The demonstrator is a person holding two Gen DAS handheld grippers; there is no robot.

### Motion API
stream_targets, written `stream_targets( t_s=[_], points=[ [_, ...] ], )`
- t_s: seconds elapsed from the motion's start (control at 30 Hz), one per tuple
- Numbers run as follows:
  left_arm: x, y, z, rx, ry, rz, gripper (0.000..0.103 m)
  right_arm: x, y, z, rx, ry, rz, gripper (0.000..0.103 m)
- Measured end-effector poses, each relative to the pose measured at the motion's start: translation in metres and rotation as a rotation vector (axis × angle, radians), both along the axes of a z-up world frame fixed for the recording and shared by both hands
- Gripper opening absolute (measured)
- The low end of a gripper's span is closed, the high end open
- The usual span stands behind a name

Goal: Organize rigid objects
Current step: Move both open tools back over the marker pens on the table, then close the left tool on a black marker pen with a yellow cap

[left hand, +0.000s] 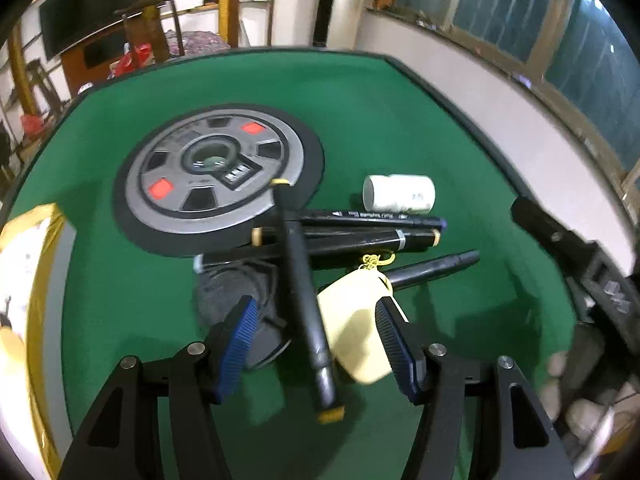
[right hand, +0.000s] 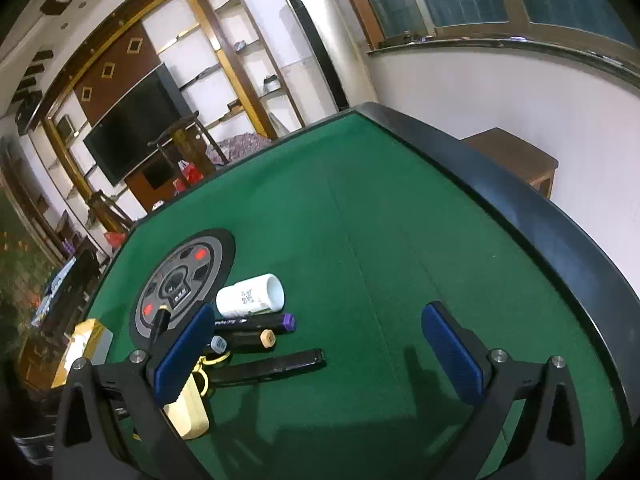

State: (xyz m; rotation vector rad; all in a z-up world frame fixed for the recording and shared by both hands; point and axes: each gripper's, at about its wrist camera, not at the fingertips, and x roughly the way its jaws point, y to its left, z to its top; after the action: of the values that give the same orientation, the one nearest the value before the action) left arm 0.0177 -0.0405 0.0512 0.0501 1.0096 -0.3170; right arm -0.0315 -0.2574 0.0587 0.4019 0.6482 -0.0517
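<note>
The left black plastic two-finger gripper (left hand: 316, 344) carries ribbed blue rubber pads (left hand: 240, 344) and round silver screws. The right black plastic two-finger gripper (right hand: 320, 360) has matching ribbed blue pads (right hand: 452, 354) and triangular cut-outs.

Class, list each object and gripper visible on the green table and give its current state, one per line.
left gripper: jaws open, astride the yellow-capped marker, not closed on it.
right gripper: jaws open, holding nothing.
yellow-capped marker: lying across the other markers, tilted.
purple-capped marker: lying flat, capped.
white bottle: lying on its side.
cream tag: lying flat beside the markers.
gold-edged box: resting at the table edge.
</note>
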Motion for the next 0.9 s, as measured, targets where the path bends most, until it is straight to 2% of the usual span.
stream_targets(
  t_s=[0.03, 0.1, 0.13, 0.17, 0.23, 0.27, 0.3, 0.57, 0.9],
  points=[
    [0.001, -0.005, -0.002, 0.009, -0.021, -0.009, 0.074, 0.001, 0.002, 0.000, -0.005, 0.003, 0.004, 0.103],
    [0.001, -0.008, -0.003, 0.015, -0.037, -0.039, 0.074, 0.002, 0.006, -0.001, -0.019, 0.010, 0.014, 0.103],
    [0.001, -0.010, -0.002, 0.023, -0.043, -0.052, 0.068, 0.003, 0.008, -0.001, -0.025, 0.012, 0.020, 0.103],
    [0.000, -0.009, 0.000, 0.026, -0.054, -0.055, 0.062, 0.003, 0.008, -0.001, -0.030, 0.013, 0.023, 0.103],
    [-0.004, -0.008, 0.004, 0.031, -0.058, -0.076, 0.023, 0.004, 0.010, -0.003, -0.036, 0.015, 0.028, 0.103],
    [-0.005, -0.007, 0.004, 0.029, -0.043, -0.090, 0.016, 0.005, 0.011, -0.003, -0.037, 0.020, 0.031, 0.103],
    [-0.006, -0.004, 0.002, 0.017, -0.014, -0.105, 0.014, 0.005, 0.011, -0.004, -0.037, 0.023, 0.034, 0.103],
    [-0.037, 0.030, -0.015, -0.010, 0.078, -0.120, 0.014, 0.007, 0.010, -0.007, -0.034, 0.043, 0.029, 0.103],
    [-0.069, 0.059, 0.000, -0.080, 0.043, -0.110, 0.015, 0.014, 0.012, -0.010, -0.059, 0.068, 0.021, 0.103]
  ],
)
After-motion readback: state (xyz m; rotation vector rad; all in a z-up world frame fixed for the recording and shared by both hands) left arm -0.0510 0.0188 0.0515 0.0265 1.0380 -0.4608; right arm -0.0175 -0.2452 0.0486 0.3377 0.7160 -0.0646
